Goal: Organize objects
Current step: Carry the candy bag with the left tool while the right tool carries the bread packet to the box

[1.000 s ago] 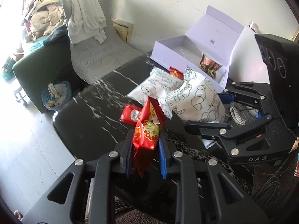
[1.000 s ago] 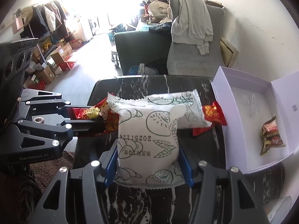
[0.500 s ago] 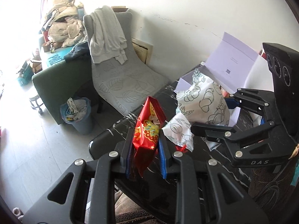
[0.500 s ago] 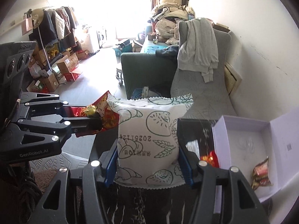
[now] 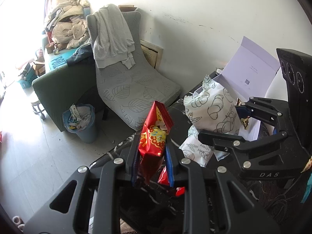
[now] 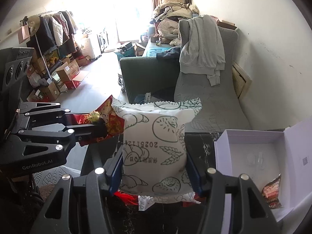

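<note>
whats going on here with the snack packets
A person is sorting snacks with two handheld tongs. The left tongs are shut on a red snack packet, the right tongs on a white bread packet, both held above the black marble table. The open white box beside them holds one brown packet.

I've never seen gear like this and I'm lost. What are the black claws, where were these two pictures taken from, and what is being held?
They are two hand-held grippers that a person carries, one per hand; each has a fisheye camera looking along its fingers. So one picture looks out from the left gripper, the other from the right gripper, and each sees the other at its side. The left is shut on a red packet; the right is shut on a white packet printed with bread drawings. Both are lifted above a dark marble table. On it sit more packets and an open white box holding one brown packet.
</note>
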{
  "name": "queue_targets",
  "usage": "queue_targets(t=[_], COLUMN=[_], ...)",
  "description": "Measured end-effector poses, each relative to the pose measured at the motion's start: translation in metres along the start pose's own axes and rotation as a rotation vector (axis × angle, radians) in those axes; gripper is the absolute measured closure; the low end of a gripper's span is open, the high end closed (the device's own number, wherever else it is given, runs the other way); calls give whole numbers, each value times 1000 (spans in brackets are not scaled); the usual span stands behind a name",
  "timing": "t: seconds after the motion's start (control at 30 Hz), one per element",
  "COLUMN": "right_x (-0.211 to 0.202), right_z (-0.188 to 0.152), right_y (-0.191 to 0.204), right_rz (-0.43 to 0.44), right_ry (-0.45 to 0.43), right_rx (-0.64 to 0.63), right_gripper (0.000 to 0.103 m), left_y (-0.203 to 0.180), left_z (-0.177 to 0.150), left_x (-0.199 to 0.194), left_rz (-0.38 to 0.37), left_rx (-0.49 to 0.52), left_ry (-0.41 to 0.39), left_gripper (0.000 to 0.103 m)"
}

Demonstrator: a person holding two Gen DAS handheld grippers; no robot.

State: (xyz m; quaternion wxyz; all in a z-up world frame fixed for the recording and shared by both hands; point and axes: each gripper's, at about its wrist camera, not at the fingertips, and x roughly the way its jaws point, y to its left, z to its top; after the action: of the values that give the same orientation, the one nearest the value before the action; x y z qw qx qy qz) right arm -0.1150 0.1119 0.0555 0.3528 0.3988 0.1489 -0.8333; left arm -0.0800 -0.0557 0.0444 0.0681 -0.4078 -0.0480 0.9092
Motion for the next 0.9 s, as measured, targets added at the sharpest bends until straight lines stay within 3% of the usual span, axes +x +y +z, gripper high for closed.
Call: queue_targets(t=[0.27, 0.9], right_x=[-11, -51], right_z=[-7, -26], right_y=[-49, -115], right_rz=[-122, -389], right_ry=[-7, -38], right_rx=[111, 278], right_gripper=[44, 44], left_y=[-44, -120], left_z=[25, 66], left_x=[23, 63], left_rz=[-13, -75], left_rx=[106, 253], left_ry=[-17, -20], left_gripper=[81, 81])
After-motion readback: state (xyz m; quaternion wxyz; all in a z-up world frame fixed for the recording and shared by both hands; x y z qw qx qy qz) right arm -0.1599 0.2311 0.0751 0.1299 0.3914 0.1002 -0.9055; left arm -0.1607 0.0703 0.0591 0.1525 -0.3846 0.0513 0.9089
